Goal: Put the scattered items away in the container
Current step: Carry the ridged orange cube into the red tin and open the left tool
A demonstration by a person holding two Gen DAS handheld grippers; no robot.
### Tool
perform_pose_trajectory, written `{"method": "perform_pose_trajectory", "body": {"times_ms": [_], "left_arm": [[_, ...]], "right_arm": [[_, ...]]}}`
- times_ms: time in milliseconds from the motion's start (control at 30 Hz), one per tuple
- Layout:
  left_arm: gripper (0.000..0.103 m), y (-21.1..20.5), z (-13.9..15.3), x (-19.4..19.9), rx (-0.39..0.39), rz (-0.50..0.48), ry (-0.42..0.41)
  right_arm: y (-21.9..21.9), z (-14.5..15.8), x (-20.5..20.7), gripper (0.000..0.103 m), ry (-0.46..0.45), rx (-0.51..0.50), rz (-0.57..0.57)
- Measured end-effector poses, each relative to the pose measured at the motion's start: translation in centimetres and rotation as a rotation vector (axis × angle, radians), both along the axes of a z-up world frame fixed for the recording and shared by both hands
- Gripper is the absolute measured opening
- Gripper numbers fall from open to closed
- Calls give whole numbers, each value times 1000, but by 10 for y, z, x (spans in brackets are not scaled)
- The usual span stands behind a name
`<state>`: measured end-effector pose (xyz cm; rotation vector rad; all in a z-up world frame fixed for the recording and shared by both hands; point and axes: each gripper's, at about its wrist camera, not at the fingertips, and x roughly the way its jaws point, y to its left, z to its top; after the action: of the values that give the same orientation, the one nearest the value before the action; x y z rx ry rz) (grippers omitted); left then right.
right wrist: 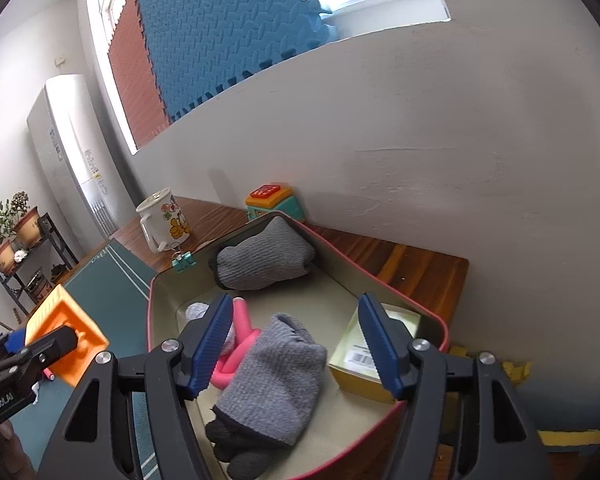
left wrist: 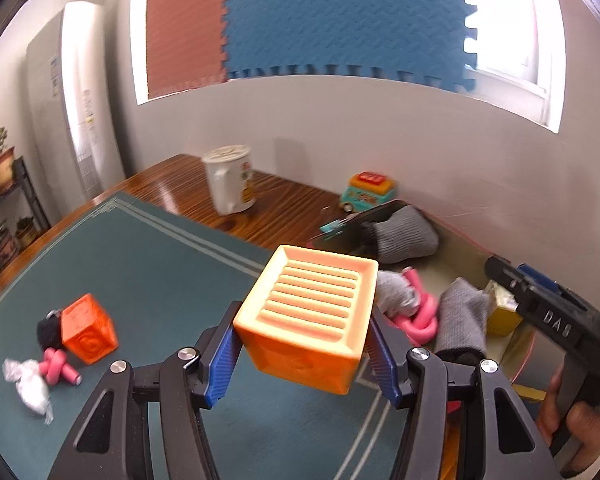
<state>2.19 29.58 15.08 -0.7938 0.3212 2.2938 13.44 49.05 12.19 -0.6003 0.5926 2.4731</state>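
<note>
- A white mug with a cartoon cat stands on the brown worktop.
- Two potted plants sit on a black shelf.
- Blue and red foam mats cover the window.

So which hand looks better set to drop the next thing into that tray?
The left. Its tongs already grip an orange block right beside the tray, while the right tongs hang open and empty above it.

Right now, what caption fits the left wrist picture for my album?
Left gripper carries an orange block toward the tray, where socks already lie.
</note>
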Motion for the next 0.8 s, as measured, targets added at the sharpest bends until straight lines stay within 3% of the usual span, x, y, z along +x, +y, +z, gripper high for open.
{"method": "perform_pose_trajectory", "body": {"times_ms": [600, 700, 800], "left_arm": [[60, 76, -1, -3, 0, -121, -15], [62, 85, -2, -2, -8, -130, -21], [71, 84, -1, -3, 1, -117, -20]], "right_arm": [[21, -5, 24, 70, 27, -20, -50], [23, -6, 26, 70, 31, -24, -55], [23, -7, 26, 70, 30, -28, -54]]}}
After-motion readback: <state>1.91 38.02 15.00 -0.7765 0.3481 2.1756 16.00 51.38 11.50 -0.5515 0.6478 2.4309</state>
